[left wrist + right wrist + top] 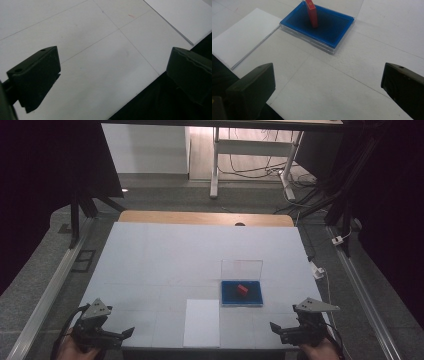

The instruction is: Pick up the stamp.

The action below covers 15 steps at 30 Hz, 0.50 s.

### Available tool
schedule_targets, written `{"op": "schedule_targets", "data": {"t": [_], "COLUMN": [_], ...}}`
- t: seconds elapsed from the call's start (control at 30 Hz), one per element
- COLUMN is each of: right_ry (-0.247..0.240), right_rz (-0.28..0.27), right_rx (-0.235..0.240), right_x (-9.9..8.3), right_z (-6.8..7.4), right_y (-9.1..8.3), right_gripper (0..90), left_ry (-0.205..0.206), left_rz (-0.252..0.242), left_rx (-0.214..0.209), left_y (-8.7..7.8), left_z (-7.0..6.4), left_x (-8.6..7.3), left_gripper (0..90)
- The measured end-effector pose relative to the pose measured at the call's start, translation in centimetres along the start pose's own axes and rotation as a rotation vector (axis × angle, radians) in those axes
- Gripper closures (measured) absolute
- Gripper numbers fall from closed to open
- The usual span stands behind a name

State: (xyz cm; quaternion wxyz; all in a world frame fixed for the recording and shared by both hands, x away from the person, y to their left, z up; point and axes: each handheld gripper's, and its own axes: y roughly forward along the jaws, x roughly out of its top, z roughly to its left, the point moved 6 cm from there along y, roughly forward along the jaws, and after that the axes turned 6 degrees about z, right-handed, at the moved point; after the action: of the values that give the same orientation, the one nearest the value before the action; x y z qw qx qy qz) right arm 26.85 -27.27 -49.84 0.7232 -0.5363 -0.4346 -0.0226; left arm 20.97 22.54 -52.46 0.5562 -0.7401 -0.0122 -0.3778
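A small red block (243,289) stands upright on the blue pad of an open clear case (242,293); the case's clear lid (242,269) stands up behind it. In the right gripper view the red block (311,12) and blue case (337,30) lie ahead, well beyond the jaws. A white sheet (202,322) lies left of the case near the front edge. My left gripper (127,332) is open at the front left corner, holding nothing. At the front right, my right gripper (276,327) is open and holds nothing.
The white table top (165,255) has faint grid lines and a wooden edge at the back. The white sheet's corner (180,17) shows near the left gripper. Dark floor, metal rails and a desk frame with cables surround the table.
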Motion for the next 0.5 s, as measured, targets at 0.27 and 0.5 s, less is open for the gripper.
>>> {"op": "schedule_targets", "data": {"t": [0.27,0.5], "right_ry": [-0.008,-0.012], "right_rz": [-0.006,-0.02], "right_rx": [-0.006,0.001], "right_x": [0.02,0.08], "right_z": [0.03,0.1], "right_y": [-0.07,-0.18], "right_gripper": [0.0,0.0], "left_ry": [-0.004,-0.006], "left_rz": [-0.005,-0.006], "left_rx": [-0.004,-0.005], "left_y": [-0.08,-0.08], "left_z": [0.06,0.08], "left_x": [-0.02,-0.02], "left_gripper": [0.0,0.0]}}
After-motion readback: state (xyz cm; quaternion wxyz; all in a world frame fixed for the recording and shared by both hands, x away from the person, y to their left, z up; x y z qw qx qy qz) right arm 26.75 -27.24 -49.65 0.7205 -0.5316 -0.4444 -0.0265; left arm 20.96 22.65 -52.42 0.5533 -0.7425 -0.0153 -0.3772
